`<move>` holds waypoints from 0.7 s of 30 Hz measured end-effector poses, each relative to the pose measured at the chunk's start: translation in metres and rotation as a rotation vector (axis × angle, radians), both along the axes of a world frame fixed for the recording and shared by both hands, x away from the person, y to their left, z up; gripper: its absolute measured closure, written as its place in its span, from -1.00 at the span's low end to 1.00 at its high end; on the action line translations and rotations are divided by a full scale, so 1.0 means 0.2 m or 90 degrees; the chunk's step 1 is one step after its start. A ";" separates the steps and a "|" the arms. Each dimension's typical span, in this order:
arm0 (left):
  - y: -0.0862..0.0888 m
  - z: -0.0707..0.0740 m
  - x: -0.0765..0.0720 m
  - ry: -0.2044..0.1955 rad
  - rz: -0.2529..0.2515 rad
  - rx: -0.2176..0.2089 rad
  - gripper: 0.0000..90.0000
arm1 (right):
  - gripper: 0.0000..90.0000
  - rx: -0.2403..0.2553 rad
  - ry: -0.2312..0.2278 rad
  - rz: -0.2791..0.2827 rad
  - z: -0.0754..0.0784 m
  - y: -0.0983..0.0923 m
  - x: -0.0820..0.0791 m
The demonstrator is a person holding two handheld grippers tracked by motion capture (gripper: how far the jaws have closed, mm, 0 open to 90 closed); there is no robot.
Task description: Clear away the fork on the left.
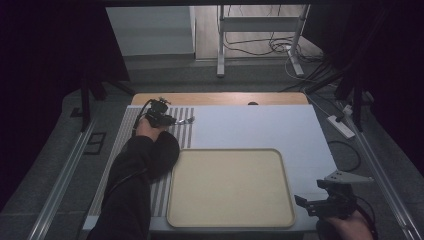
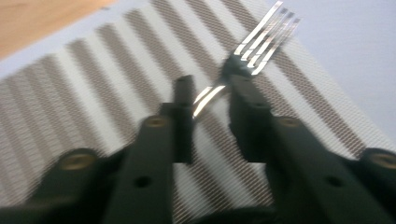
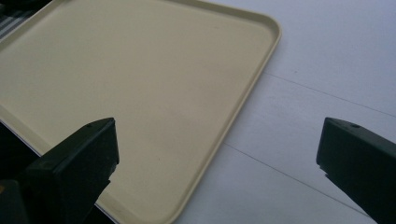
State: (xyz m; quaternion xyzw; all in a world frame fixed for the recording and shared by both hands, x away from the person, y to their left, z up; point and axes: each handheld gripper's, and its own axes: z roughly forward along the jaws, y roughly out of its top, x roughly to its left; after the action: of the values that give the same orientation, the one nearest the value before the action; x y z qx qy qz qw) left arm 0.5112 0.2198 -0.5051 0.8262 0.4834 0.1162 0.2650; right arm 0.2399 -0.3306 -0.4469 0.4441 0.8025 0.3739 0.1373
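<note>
Fork (image 2: 261,44) far left on striped mat (image 2: 93,93), handle between left tongs (image 2: 211,95), jaws parted, no clear pinch. Tray (image 1: 230,187) near centre, bare. Right tongs (image 3: 217,154) spread wide, idle near right. Judged: fork not yet moved; transfer left.

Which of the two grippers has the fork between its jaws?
The left gripper, over the striped placemat: the fork handle runs between its jaws. The right gripper has nothing between its wide-open jaws, beside the tray.
</note>
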 end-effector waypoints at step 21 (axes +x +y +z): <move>0.04 -0.09 0.11 0.085 -0.038 0.058 -0.78 | -1.00 0.007 0.001 0.000 0.00 0.00 0.00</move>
State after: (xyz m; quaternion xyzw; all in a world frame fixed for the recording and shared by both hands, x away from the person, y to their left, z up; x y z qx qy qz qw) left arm 0.5337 0.2278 -0.5239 0.8574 0.4695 0.0745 0.1973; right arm 0.2404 -0.3311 -0.4471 0.4449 0.8009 0.3776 0.1340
